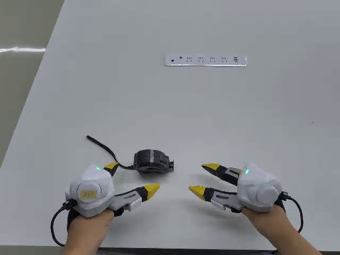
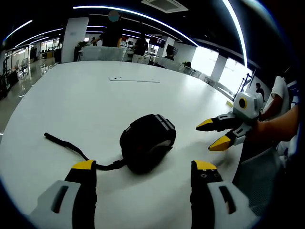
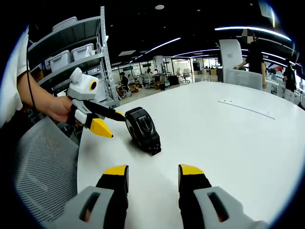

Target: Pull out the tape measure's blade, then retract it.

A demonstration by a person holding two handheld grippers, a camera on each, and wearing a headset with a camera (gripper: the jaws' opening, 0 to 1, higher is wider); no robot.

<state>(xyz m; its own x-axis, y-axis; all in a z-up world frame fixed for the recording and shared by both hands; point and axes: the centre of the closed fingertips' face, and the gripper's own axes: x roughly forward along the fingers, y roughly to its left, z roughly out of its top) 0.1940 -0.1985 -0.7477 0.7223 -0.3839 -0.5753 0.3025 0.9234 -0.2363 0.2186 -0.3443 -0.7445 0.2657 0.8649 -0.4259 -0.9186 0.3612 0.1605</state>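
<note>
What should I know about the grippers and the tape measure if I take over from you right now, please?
Left gripper: open, empty, close beside the black round-cased tape measure on the white table.
Right gripper: open, empty, on its other side, farther off.
No blade is out; the black strap lies loose.
Done: nothing yet.
Left: grip the case, pull the blade out, retract it.

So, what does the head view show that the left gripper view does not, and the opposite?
The head view gives the left gripper whole, open, with the hand holding it, and the floor beside the table. The left gripper view gives the room behind: standing people, ceiling lights, bright windows. Both share the black tape measure with its blade in, its wrist strap, the open right gripper and the power strip.
</note>
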